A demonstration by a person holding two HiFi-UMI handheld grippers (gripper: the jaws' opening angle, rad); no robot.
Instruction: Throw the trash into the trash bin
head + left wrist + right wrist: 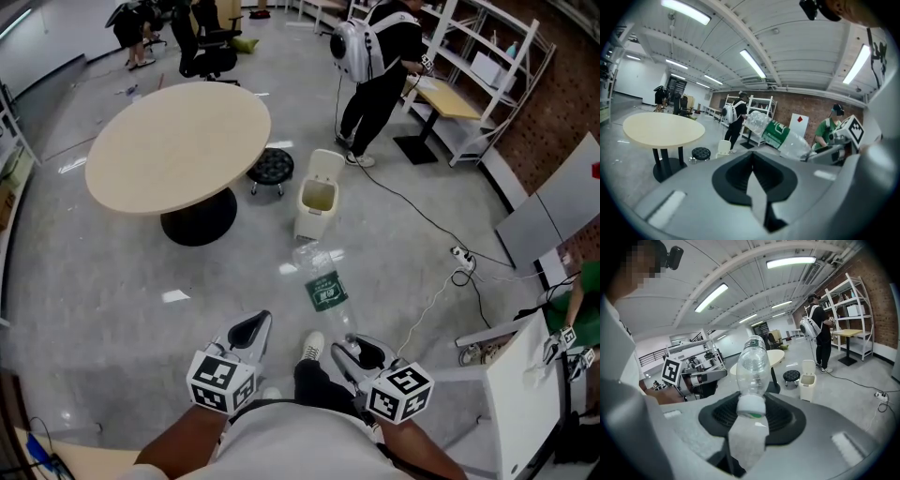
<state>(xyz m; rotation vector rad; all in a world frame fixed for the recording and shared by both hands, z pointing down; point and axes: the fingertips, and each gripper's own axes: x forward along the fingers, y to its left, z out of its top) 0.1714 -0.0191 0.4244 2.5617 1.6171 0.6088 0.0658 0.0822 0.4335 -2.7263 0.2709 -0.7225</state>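
A clear plastic bottle (323, 289) with a green label sticks out forward over the grey floor, and my right gripper (349, 349) is shut on its capped neck. In the right gripper view the white cap sits between the jaws (751, 411) and the bottle (752, 369) rises above them. The cream trash bin (317, 199) stands ahead beyond the bottle, its lid up; it also shows as a small bin (806, 385) past the bottle. My left gripper (253, 328) hangs beside the right one, shut and empty (752, 176); its view catches the bottle (776, 133) and the bin (723, 147).
A round beige table (178, 141) stands left of the bin, with a black stool (271, 166) between them. A person with a backpack (375, 66) stands behind the bin near a desk and shelves (487, 66). A cable with a power strip (461, 258) lies to the right.
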